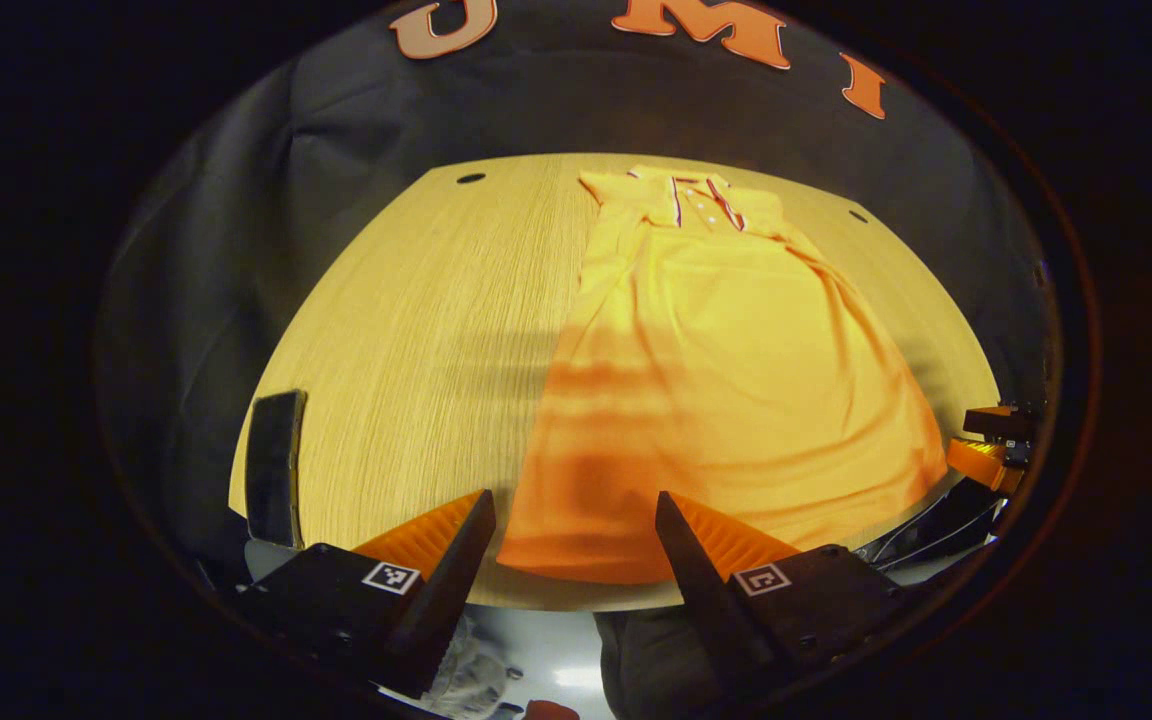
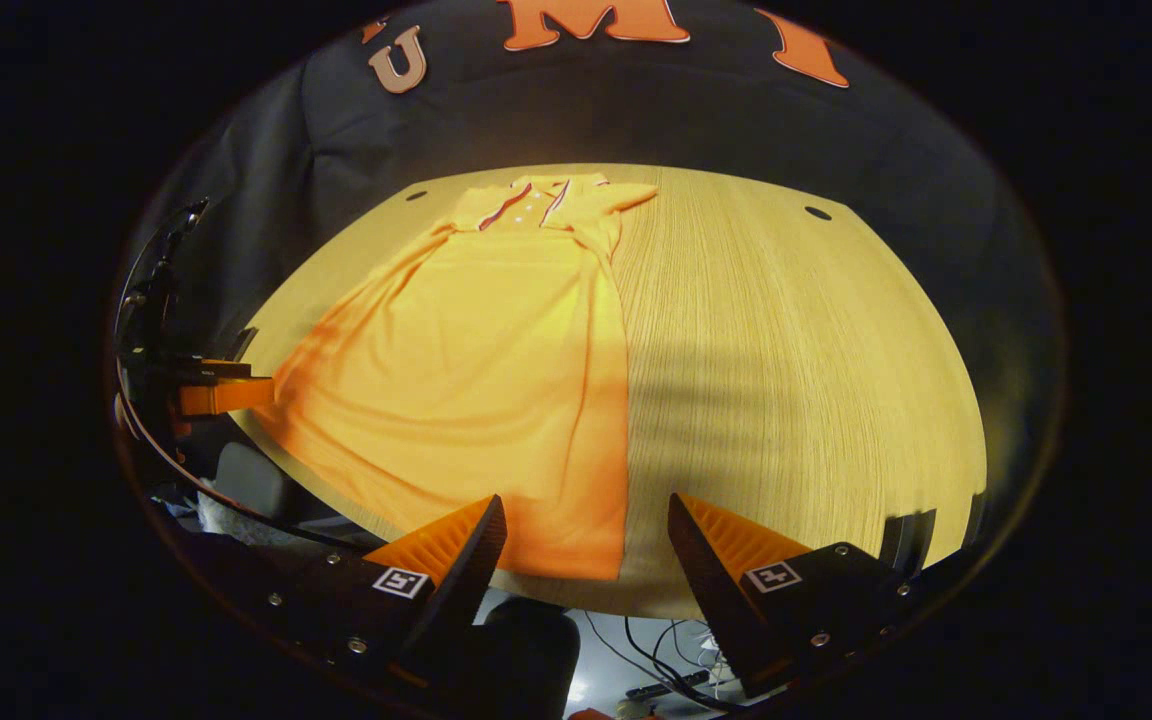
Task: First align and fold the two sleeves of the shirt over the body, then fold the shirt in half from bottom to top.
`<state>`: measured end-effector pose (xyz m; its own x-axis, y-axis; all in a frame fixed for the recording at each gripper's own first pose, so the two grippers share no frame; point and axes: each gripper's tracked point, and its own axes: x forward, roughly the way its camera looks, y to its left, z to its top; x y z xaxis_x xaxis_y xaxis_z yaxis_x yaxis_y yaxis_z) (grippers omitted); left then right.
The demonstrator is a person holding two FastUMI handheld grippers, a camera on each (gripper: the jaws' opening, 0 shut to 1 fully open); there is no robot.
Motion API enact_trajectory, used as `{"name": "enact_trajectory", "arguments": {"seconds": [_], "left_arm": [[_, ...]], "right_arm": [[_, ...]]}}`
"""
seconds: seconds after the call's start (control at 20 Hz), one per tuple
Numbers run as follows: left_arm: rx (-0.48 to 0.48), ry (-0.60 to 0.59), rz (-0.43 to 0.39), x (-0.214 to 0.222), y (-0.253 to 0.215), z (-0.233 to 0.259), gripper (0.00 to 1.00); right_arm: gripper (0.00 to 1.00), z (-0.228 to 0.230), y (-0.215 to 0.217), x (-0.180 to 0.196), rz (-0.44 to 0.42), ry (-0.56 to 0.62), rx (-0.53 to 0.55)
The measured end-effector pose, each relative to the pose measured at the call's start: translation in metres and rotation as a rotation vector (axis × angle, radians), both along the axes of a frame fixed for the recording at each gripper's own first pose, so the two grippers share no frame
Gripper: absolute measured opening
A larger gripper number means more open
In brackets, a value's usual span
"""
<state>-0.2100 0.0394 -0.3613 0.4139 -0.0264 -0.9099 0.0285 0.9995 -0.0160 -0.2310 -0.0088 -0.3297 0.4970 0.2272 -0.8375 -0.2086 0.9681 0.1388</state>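
Orange cloth of the shirt lies flat on the light wooden table, hem at the near edge and collar at the far side, sleeves already folded over the body. Nearest in the left gripper view, the left hand-held gripper hangs released, fingers spread just off the hem's left corner. In the right gripper view, the right hand-held gripper is likewise released, poised over the hem's right corner. A dark phone rests at the table's near left edge. Farther back, the collar lies before the black cloth wall.
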Motion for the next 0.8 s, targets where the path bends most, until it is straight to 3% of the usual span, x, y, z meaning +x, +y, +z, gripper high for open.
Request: {"name": "enact_trajectory", "arguments": {"seconds": [0.15,0.35,0.55,0.65,0.7,0.75,0.8], "left_arm": [[-0.014,0.078,0.006,-0.005,0.002,-0.027,0.98],[-0.027,0.112,0.003,-0.003,0.005,-0.026,0.98],[-0.026,0.165,-0.027,0.001,0.001,-0.028,0.98],[-0.025,0.167,-0.038,0.002,-0.003,-0.027,0.98],[-0.031,0.159,-0.046,0.002,-0.006,-0.027,0.96],[-0.031,0.161,-0.045,0.001,-0.01,-0.027,0.86],[-0.035,0.16,-0.056,0.0,-0.015,-0.027,0.8]], "right_arm": [[0.99,-0.014,0.002,-0.006,0.01,0.063,-0.01],[0.99,-0.023,0.006,-0.009,0.037,0.112,-0.038],[0.99,-0.023,0.018,-0.015,0.136,0.178,-0.099],[0.88,-0.024,0.026,-0.014,0.14,0.211,-0.106],[0.66,-0.024,0.029,-0.013,0.14,0.226,-0.107],[0.65,-0.022,0.029,-0.01,0.115,0.234,-0.099],[0.41,-0.023,0.03,-0.008,0.064,0.246,-0.081]]}}
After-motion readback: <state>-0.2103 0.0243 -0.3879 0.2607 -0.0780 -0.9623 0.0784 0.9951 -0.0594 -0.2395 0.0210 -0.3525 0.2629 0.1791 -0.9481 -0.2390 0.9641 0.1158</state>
